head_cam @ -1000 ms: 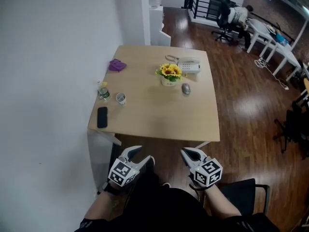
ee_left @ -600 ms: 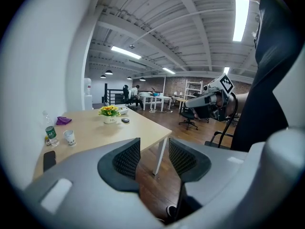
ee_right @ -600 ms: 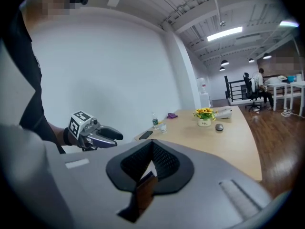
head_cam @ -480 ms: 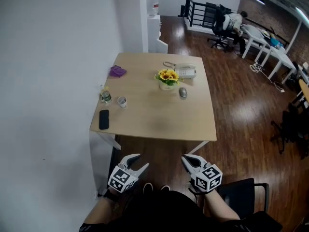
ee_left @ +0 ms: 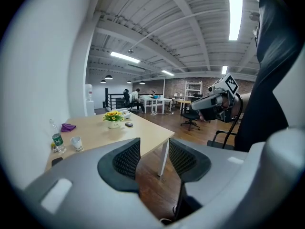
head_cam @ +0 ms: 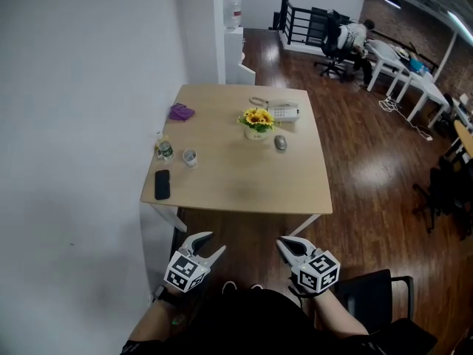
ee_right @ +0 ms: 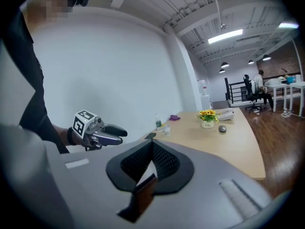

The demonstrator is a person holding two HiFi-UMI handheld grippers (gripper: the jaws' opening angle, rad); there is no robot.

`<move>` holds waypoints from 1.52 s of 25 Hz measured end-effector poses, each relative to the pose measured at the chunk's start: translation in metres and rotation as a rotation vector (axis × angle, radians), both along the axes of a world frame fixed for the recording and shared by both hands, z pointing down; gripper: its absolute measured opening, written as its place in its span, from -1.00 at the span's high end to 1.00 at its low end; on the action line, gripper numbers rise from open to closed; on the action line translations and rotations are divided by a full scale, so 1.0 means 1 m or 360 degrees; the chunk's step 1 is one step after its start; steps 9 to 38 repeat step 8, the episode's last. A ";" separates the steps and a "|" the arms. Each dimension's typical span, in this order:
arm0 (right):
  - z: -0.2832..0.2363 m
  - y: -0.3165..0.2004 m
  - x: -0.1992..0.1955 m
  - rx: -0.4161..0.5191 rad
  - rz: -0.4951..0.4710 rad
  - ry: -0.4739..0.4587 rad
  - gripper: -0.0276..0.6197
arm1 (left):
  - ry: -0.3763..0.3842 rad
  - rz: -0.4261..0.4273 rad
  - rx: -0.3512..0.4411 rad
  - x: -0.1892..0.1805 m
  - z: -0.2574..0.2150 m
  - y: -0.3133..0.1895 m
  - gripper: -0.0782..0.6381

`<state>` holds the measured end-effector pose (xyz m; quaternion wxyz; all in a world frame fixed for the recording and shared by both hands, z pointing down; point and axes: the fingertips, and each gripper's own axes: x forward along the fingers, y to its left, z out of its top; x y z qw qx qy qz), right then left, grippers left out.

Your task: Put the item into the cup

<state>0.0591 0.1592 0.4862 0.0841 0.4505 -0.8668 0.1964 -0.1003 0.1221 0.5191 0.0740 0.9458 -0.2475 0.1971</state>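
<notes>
1. Stance. You stand back from the near edge of the table (head_cam: 251, 187), with both grippers held low and close to your body, well apart from everything on it. Judge this as a ready position: no reach toward the table has begun.

2. Grippers. The left gripper (head_cam: 211, 243) has its jaws spread, and only floor and table show between them. The right gripper (head_cam: 282, 243) has its jaws pressed together at the tips and pinches nothing.

3. Target. The cup (head_cam: 191, 157) stands upright near the left edge of the table, just right of a bottle (head_cam: 165, 149). A black phone (head_cam: 162, 184) lies nearer to you. The cup is small and pale, with an open top and a faint mark on its side that is too small to read.

4. Item. Nothing shows which item is meant. The spread left gripper is on the cup's side, so it is probably the better placed of the 2.
</notes>
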 end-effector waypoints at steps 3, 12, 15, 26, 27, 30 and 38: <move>-0.001 0.001 0.001 0.0009 0.0010 0.0012 0.89 | 0.0004 0.0007 0.0010 -0.001 -0.002 -0.002 0.27; -0.005 0.001 0.004 0.0024 0.0016 0.0022 0.89 | -0.0006 0.0030 0.0021 0.002 -0.004 -0.003 0.27; -0.005 0.001 0.004 0.0024 0.0016 0.0022 0.89 | -0.0006 0.0030 0.0021 0.002 -0.004 -0.003 0.27; -0.005 0.001 0.004 0.0024 0.0016 0.0022 0.89 | -0.0006 0.0030 0.0021 0.002 -0.004 -0.003 0.27; -0.005 0.001 0.004 0.0024 0.0016 0.0022 0.89 | -0.0006 0.0030 0.0021 0.002 -0.004 -0.003 0.27; -0.005 0.001 0.004 0.0024 0.0016 0.0022 0.89 | -0.0006 0.0030 0.0021 0.002 -0.004 -0.003 0.27; -0.005 0.001 0.004 0.0024 0.0016 0.0022 0.89 | -0.0006 0.0030 0.0021 0.002 -0.004 -0.003 0.27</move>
